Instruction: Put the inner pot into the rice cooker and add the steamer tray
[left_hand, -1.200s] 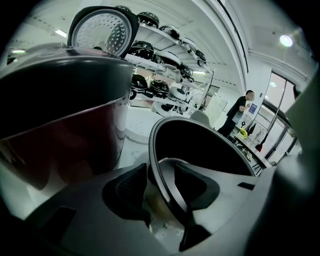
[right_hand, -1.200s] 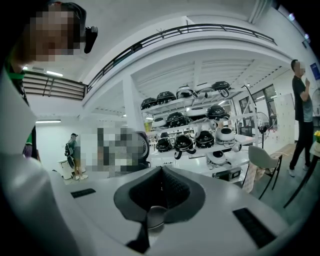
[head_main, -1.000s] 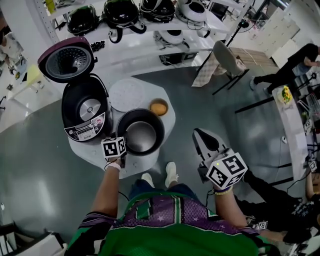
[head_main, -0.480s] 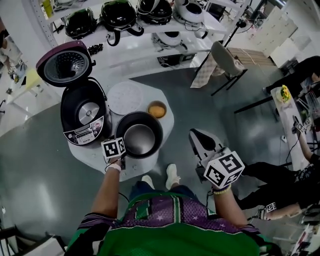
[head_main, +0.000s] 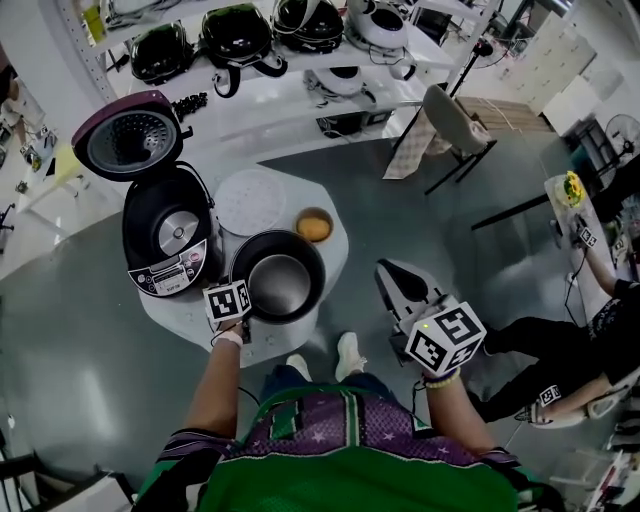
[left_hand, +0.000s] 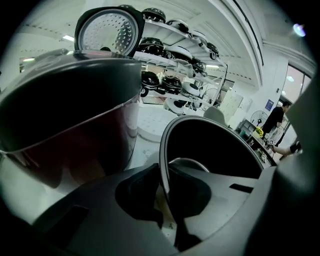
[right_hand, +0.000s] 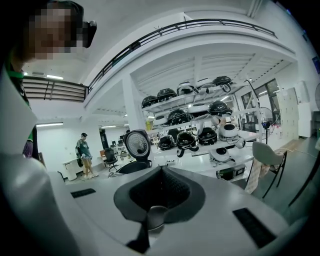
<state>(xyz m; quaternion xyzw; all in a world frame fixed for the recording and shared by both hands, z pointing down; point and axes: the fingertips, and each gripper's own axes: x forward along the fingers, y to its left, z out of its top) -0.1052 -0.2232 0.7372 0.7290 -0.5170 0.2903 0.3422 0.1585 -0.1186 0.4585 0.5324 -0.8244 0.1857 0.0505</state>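
Observation:
The dark inner pot (head_main: 280, 285) stands on the small white table (head_main: 180, 315), right of the open rice cooker (head_main: 170, 235) with its lid (head_main: 128, 140) up. Behind the pot lies the white round steamer tray (head_main: 250, 200). My left gripper (head_main: 240, 318) is at the pot's near left rim. In the left gripper view its jaws have just been closing, and the left gripper (left_hand: 162, 192) now clamps the thin rim (left_hand: 161, 155) between its pads. My right gripper (head_main: 395, 285) hangs over the floor right of the table. In the right gripper view the right gripper (right_hand: 150, 220) is shut on nothing.
A small bowl with something orange (head_main: 314, 225) sits behind the pot, right of the tray. Shelves of rice cookers (head_main: 300, 30) line the back. A chair (head_main: 450, 115) stands at the back right. People sit at the right edge (head_main: 560, 345).
My left gripper stays at the pot's near rim. Pot, cooker and tray have not moved. The right gripper is almost where it was. People at the right edge have shifted.

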